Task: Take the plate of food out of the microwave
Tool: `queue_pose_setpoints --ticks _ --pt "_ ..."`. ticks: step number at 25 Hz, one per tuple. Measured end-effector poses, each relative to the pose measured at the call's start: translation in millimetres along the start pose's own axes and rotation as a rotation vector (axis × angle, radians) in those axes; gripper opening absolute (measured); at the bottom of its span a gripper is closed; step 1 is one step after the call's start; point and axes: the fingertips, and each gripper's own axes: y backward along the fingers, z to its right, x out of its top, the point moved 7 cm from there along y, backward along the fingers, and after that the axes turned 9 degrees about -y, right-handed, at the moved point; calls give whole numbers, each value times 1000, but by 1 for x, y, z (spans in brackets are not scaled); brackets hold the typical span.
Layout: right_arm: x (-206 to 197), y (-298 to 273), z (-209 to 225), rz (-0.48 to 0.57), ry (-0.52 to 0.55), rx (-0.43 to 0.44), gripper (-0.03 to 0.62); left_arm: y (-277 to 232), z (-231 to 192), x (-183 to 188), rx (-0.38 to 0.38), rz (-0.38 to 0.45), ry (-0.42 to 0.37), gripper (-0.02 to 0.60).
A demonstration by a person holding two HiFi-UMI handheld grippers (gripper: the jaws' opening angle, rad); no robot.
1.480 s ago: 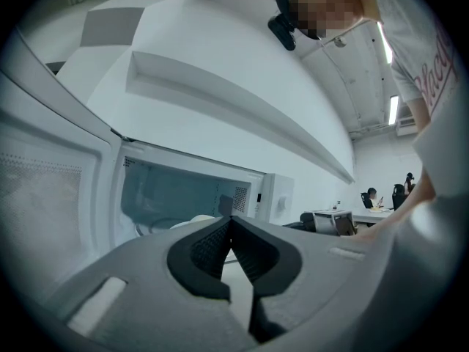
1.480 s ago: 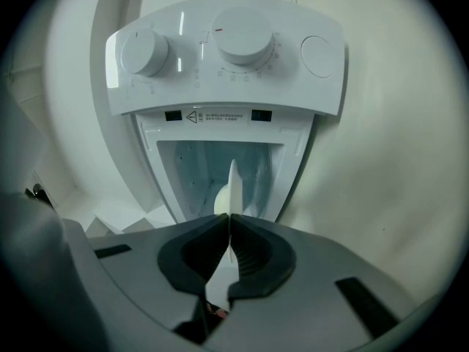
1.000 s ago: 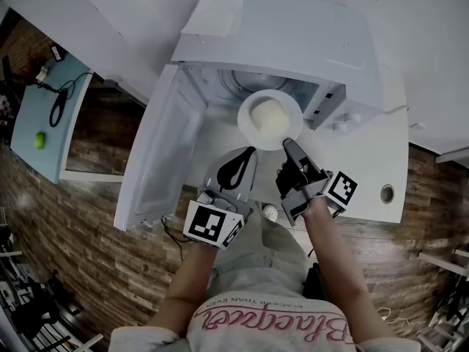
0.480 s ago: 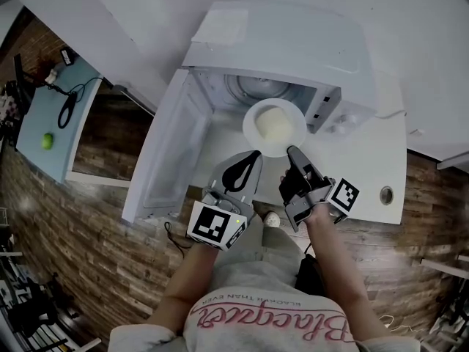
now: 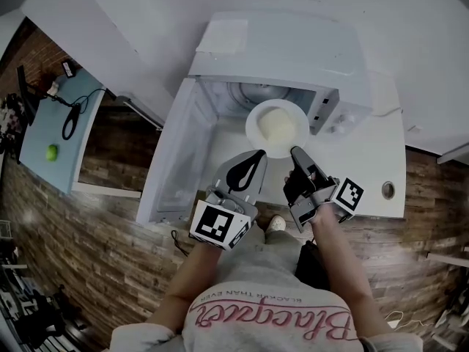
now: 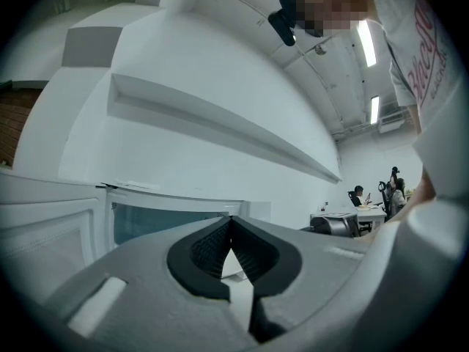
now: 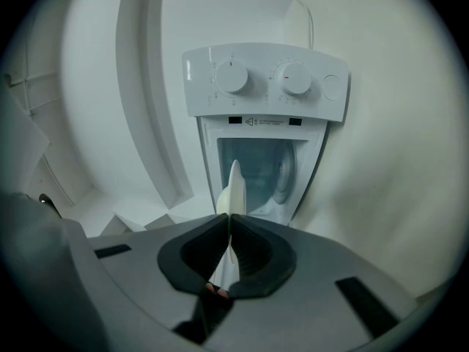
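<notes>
Right gripper view: the right tongs [image 7: 230,222] are pressed together on the rim of the plate [image 7: 234,185]. The plate shows edge-on as a thin white blade running from the pads toward the microwave [image 7: 209,152]. Beyond it are the microwave's control panel [image 7: 264,112] with two knobs [image 7: 232,77] and, next to the panel, the open cavity [image 7: 256,167].

In the head view these tongs pinch the plate's edge farthest from the microwave, and their marker cube [image 5: 348,194] points away from it. The plate lies at the microwave's mouth, partly inside the cavity and partly out in front. A pale mound of food [image 5: 277,125] fills its middle. Whether the plate rests on the microwave's floor or hangs free cannot be told.

The left tongs [image 5: 259,155] are also pressed together, with nothing between the pads, as the left gripper view shows. They sit in front of the microwave's opening, just left of the right tongs. Their tips are close to the plate's rim, but contact cannot be made out.

The microwave's door [image 5: 179,152] is swung wide open to the left of the cavity. A white sheet [image 5: 223,37] lies on the microwave's top, near its left rear corner. The microwave stands on a white desk [image 5: 370,171] that has a round hole [image 5: 387,191] to the microwave's right. Well left of the microwave, a blue desk [image 5: 42,134] carries a green ball [image 5: 51,152] and a black cable [image 5: 71,121].
</notes>
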Motion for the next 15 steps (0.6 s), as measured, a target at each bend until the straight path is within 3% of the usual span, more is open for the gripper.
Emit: queue_pose_setpoints --ticks 7,15 --pt "-12 0 -15 19 -6 15 20 8 -7 17 -45 4 -21 5" --pt "-23 3 -35 18 10 45 20 18 -18 29 -13 42 -8 5"
